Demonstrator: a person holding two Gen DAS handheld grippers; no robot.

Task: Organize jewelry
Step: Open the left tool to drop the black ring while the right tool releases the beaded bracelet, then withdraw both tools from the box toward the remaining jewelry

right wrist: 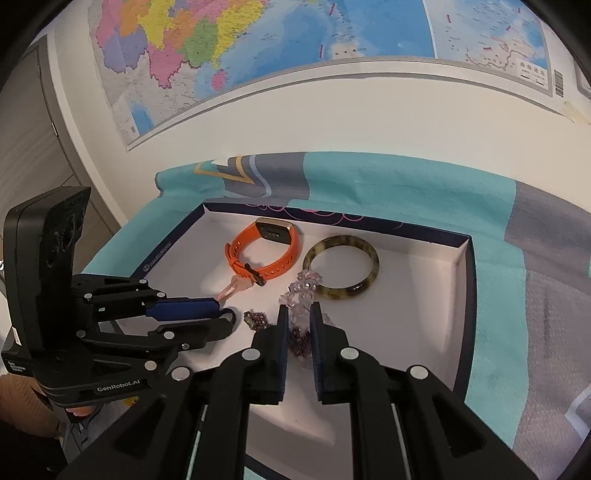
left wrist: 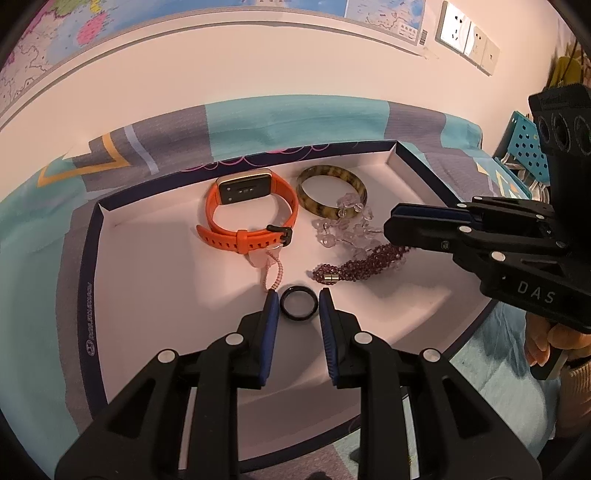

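Note:
A shallow white box lid with a dark blue rim [left wrist: 86, 295] [right wrist: 467, 295] holds the jewelry. A black ring [left wrist: 298, 301] lies flat between the fingertips of my left gripper [left wrist: 298, 300], whose jaws stand open around it without touching. An orange smartwatch [left wrist: 251, 214] [right wrist: 266, 251], a tortoiseshell bangle [left wrist: 330, 190] [right wrist: 341, 267], a clear crystal bracelet [left wrist: 343, 225] [right wrist: 301, 291], a purple beaded bracelet [left wrist: 360, 264] [right wrist: 295, 341] and a pink cord charm [left wrist: 271, 269] [right wrist: 232, 288] lie there too. My right gripper [right wrist: 298, 317] [left wrist: 397, 230] is open, its jaws straddling the crystal and purple bracelets.
The box lid rests on a teal and grey patterned cloth [left wrist: 295, 118] [right wrist: 406, 184] against a white wall with a map [right wrist: 258, 44]. A wall socket [left wrist: 456, 26] is at upper right. A blue perforated basket [left wrist: 526, 144] stands at the right edge.

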